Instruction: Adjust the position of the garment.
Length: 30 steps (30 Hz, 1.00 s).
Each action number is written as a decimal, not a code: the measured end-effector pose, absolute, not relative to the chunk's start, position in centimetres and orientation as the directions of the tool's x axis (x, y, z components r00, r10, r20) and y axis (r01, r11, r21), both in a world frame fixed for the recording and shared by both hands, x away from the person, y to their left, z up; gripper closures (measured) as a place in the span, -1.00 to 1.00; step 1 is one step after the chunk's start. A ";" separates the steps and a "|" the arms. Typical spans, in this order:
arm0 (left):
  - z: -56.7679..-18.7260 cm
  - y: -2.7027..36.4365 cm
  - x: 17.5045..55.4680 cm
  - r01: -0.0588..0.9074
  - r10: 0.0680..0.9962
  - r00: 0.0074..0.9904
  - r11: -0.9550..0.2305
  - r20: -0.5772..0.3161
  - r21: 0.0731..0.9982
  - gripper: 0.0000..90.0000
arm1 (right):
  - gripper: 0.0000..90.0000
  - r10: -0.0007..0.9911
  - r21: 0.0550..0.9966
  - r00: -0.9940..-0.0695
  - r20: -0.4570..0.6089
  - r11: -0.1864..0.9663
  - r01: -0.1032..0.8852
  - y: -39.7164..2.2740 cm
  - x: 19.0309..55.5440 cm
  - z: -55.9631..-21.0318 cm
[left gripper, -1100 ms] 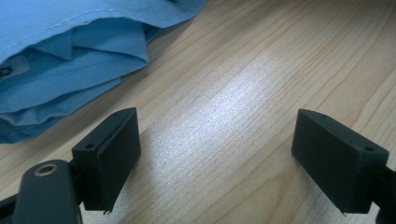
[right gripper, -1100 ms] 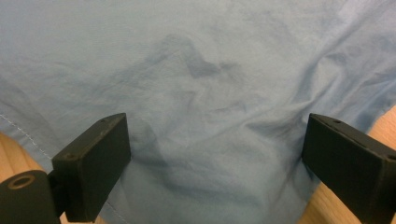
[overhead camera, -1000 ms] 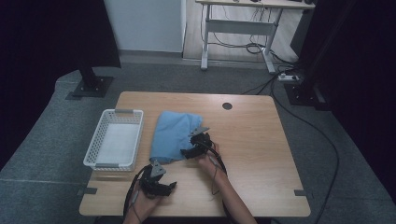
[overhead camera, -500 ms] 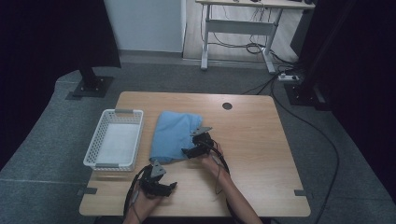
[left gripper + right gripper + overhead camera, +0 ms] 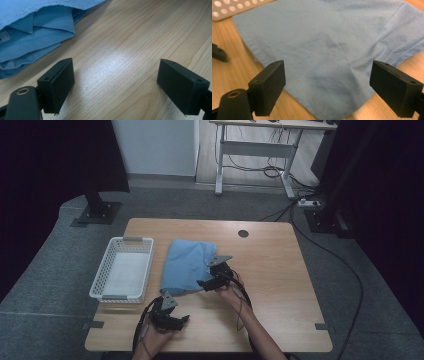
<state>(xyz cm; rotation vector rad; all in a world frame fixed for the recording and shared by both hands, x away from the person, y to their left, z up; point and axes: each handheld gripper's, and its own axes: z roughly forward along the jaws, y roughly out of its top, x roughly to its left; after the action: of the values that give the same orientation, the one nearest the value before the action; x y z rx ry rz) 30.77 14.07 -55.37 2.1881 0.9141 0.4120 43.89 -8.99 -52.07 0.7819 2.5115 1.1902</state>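
A folded light-blue cloth (image 5: 187,265) lies on the wooden table (image 5: 280,270), left of centre. My right gripper (image 5: 205,283) hovers just over the cloth's near right edge, pointing left across it. In the right gripper view the blue cloth (image 5: 324,45) spreads out below the right gripper (image 5: 328,85). Its jaws have just been closing a little, and they stand open with nothing pinched between them. My left gripper (image 5: 181,319) rests near the table's front edge, short of the cloth. In its own view the left gripper (image 5: 116,85) is open over bare wood, with the cloth's folded layers (image 5: 32,32) at upper left.
A white perforated basket (image 5: 137,240) stands to the left of the cloth, and its corner (image 5: 227,7) appears in the right gripper view. A round cable hole (image 5: 243,233) sits near the table's far edge. Bare wood stretches across the right half of the table.
My right hand has lifted a little off the cloth's near right edge. The left hand and the cloth have stayed where they were.
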 end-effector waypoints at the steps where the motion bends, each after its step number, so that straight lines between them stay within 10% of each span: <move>1: -55.4 14.1 30.8 0.487 0.716 0.698 -0.492 0.017 0.722 -0.69 | -0.70 0.567 0.774 -0.824 0.001 0.521 0.359 -9.1 43.7 -52.0; 30: -55.4 14.0 30.8 0.488 0.719 0.695 -0.490 0.018 0.722 -0.69 | -0.69 0.580 0.793 -0.815 -0.002 0.497 0.352 -15.6 39.6 -49.4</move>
<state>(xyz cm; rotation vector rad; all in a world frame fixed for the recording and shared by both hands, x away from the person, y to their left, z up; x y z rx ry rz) 30.77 13.99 -55.37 2.1876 0.9180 0.4147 39.57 -15.55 -49.42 0.7897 2.4760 1.2189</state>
